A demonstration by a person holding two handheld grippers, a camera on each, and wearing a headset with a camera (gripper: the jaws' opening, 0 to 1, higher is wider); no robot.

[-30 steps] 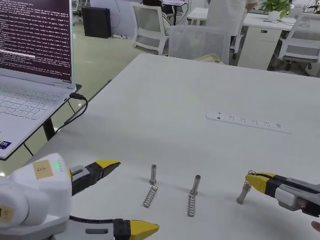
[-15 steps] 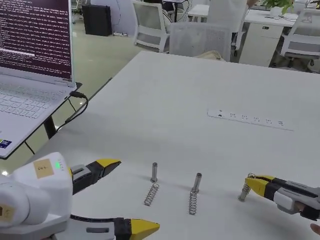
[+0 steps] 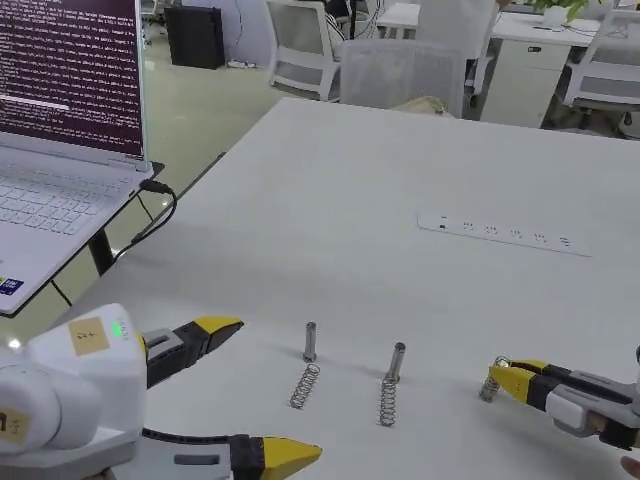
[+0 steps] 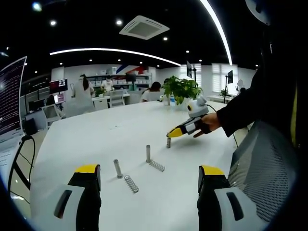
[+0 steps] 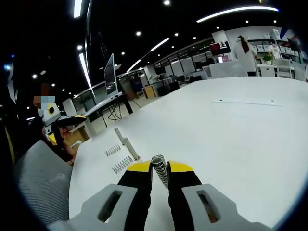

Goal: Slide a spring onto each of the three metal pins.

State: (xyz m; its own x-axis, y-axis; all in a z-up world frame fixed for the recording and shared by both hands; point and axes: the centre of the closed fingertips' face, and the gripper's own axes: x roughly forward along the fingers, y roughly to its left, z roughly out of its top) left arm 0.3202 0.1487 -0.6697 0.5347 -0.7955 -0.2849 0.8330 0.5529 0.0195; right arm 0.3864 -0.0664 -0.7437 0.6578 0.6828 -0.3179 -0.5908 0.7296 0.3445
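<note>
Two bare metal pins stand upright near the table's front edge, each with a loose spring lying flat in front of it. At the right, my right gripper is shut on a third spring, which stands on end. In the right gripper view that spring rises between the yellow tips of the gripper. My left gripper hovers open at the lower left, nothing between its fingers. The left gripper view shows the pins ahead of it.
An open laptop sits on a stand at the left, its black cable hanging by the table edge. A white power strip lies mid-table at the right. Office chairs and desks stand beyond the far edge.
The right gripper has shifted slightly right and down with its spring, which now stands shorter and more upright. The left gripper has stayed put, open.
</note>
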